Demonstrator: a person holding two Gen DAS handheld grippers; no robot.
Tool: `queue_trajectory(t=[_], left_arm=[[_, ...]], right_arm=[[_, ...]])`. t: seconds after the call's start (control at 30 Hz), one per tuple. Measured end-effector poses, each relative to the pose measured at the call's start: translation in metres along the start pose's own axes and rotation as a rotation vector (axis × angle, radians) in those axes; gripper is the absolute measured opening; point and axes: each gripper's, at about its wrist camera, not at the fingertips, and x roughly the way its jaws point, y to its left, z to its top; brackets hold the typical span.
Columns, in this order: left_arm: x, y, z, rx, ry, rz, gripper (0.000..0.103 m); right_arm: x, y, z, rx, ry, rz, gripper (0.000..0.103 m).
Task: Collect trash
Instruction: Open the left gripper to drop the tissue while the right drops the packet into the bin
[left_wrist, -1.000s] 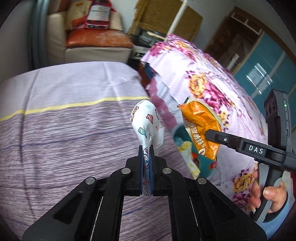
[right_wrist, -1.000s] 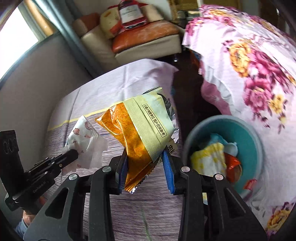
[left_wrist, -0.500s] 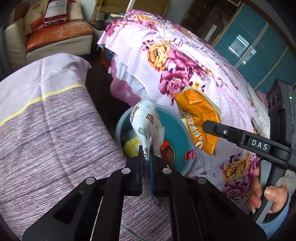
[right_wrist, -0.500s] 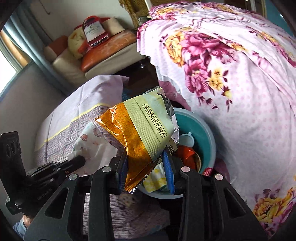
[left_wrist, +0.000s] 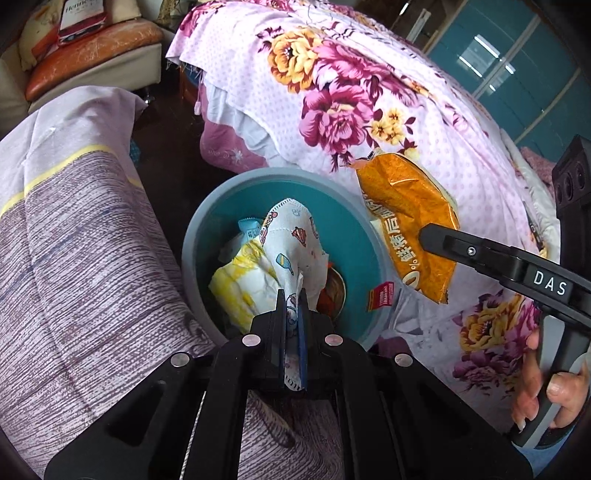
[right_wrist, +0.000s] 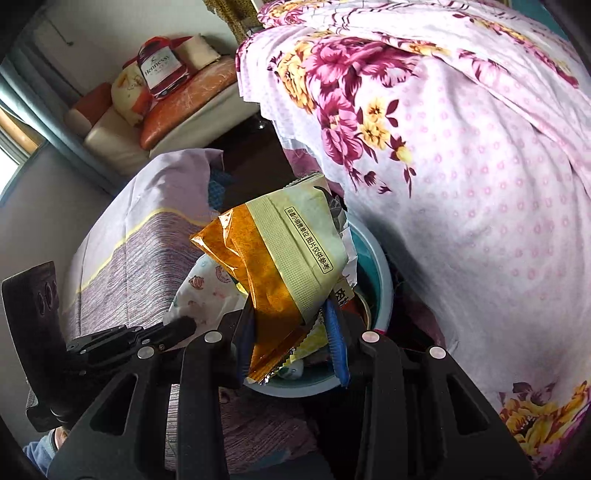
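Left wrist view: looks down over teal bin (left_wrist: 207, 236), floor gap btwn two beds.
Left tool (left_wrist: 291, 314): jaws together, clamped on printed wrapper (left_wrist: 295, 243).
Printed wrapper: white crinkly film w/ small cartoon pics, pinched at its lower tail; rest stands up toward 12 o'clock from tips, hanging over bin's open mouth.
Right tool (right_wrist: 291, 332): jaws part-way apart, clamped on chip bag (right_wrist: 280, 266); blue pads press both sides of bag's lower end.
Chip bag: orange foil w/ pale green-cream back panel, black printed text, serrated bottom seal poking below pads. Body fans up to 12 o'clock from tips. In left view it sits at 3 o'clock of bin, over bin's rim and floral quilt edge (left_wrist: 406, 206).
Bin contents: yellow-white crumpled wrapper (left_wrist: 243, 284), bit of light-blue pack, red-orange scraps; red label on inner wall.
Bin place: btwn striped purple bedspread (left_wrist: 81, 258) at 9 o'clock and floral quilt (left_wrist: 332, 92) at 1–3 o'clock.
Person's hand (left_wrist: 546, 391): wraps right tool's handle, 4 o'clock in left view.
Bkgd: cushioned seat w/ orange pad (right_wrist: 184, 99) at 11 o'clock.
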Motion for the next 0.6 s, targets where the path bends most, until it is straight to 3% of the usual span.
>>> queue_trajectory(t=[0.1,0.17,0.27,0.3,0.4,0.6], left_arm=[[0.005,0.000,0.002,0.002,0.013,0.002,0.007],[0.008,-0.001,0.002,0.002,0.020,0.007,0.013],[0.009,-0.001,0.002,0.006,0.017,0.033,0.048],[0.009,-0.001,0.002,0.006,0.013,0.042,0.064],[0.006,0.000,0.003,0.007,-0.005,0.058,0.082],[-0.001,0.005,0.001,-0.002,-0.009,0.070,0.088]], right_arm=[[0.003,-0.004,0.001,0.003,0.008,0.000,0.033],[0.005,-0.005,0.003,0.004,0.012,0.001,0.033],[0.009,-0.006,0.004,0.004,0.018,0.000,0.033],[0.010,-0.007,0.004,0.005,0.021,0.000,0.033],[0.013,-0.006,0.005,0.005,0.025,-0.003,0.033],[0.016,-0.002,0.006,0.001,0.033,-0.006,0.033]])
